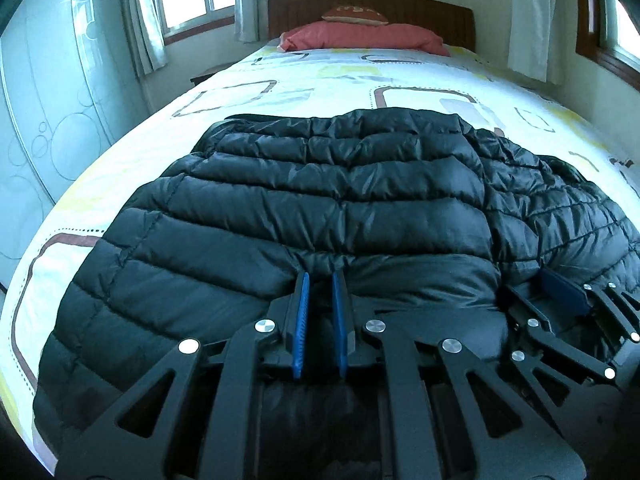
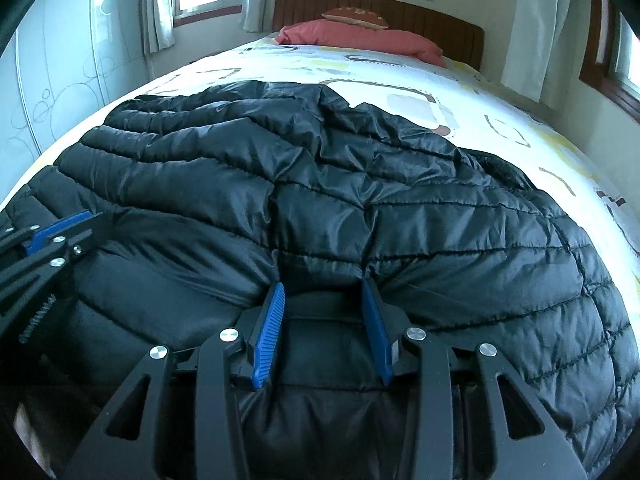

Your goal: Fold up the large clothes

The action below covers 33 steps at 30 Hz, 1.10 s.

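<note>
Two tongs are resting side by side on a black puffer jacket: left tongs pinching a fold, right tongs spread apart over the fabric.

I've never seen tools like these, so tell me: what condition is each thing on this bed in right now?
Black puffer jacket: spread on the bed, wrinkled.
Left gripper: narrowly open, fabric between the fingers.
Right gripper: wide open, tips against the jacket.
Pink pillow: lying by the headboard.
</note>
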{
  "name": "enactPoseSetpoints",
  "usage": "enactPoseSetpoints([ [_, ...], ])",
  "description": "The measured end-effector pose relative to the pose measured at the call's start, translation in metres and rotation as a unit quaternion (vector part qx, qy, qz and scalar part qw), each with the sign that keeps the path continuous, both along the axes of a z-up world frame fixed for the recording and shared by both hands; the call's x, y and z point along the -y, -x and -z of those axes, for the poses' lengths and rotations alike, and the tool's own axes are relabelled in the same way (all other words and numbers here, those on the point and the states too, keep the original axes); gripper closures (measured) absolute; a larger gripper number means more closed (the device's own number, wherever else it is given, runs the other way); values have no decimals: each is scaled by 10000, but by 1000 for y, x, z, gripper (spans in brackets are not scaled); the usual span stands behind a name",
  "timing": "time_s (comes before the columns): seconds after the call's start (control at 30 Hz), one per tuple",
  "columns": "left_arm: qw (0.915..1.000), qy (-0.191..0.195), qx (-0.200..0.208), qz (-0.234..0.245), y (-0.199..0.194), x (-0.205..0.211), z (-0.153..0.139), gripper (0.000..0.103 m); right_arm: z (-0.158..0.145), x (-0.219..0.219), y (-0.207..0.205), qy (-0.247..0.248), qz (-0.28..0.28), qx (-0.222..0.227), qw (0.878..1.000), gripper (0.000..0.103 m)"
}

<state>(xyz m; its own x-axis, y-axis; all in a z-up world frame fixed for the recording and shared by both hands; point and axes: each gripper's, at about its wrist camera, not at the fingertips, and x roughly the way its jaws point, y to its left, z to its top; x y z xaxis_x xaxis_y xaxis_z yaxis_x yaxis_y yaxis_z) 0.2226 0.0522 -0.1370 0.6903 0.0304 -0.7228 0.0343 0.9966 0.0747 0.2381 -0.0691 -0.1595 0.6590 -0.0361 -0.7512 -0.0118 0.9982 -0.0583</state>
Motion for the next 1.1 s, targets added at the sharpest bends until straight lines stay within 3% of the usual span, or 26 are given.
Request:
enactPoseSetpoints([
  [0.23, 9998, -139, 79, -116, 9, -11, -6, 90, -1, -2, 1, -32, 11, 28, 10000, 63],
  [0.5, 9943, 186, 64, -1050, -1, -84, -20, 87, -3, 2, 3, -107, 12, 59, 9999, 63],
  [0.63, 9892, 583, -80, -1345, -5, -125, -21, 86, -3, 5, 3, -148, 10, 73, 9999, 63],
  [0.67, 9875, 646, -60, -1435, -4, -133, -23, 78, -3, 5, 3, -157, 10, 77, 9998, 63],
  [0.7, 9857, 684, -50, -1537, -4, -140, -24, 52, -3, 6, 3, -164, 8, 78, 9998, 63],
  [0.73, 9819, 773, -72, -1726, -5, -150, -25, 41, -3, 6, 3, -171, 8, 82, 9998, 63],
  [0.77, 9791, 944, -73, -1798, -4, -158, -24, 37, -3, 7, 3, -175, 2, 83, 9998, 63],
  [0.83, 9671, 1819, -309, -1751, -8, -183, -15, 35, -3, 8, 3, -177, 2, 85, 9998, 63],
  [0.9, 9482, 2626, -711, -1639, -16, -199, 1, 30, -3, 8, 3, -175, 2, 85, 9998, 63],
  [1.03, 8953, 4050, -985, -1572, -22, -225, 30, 23, -2, 8, 3, -175, 1, 87, 9998, 63],
  [1.07, 8848, 4309, -956, -1494, -23, -229, 34, 21, -3, 8, 2, -173, 2, 90, 9998, 63],
  [1.1, 8802, 4424, -962, -1421, -24, -229, 35, 21, -2, 8, 3, -174, 2, 87, 9998, 63],
])
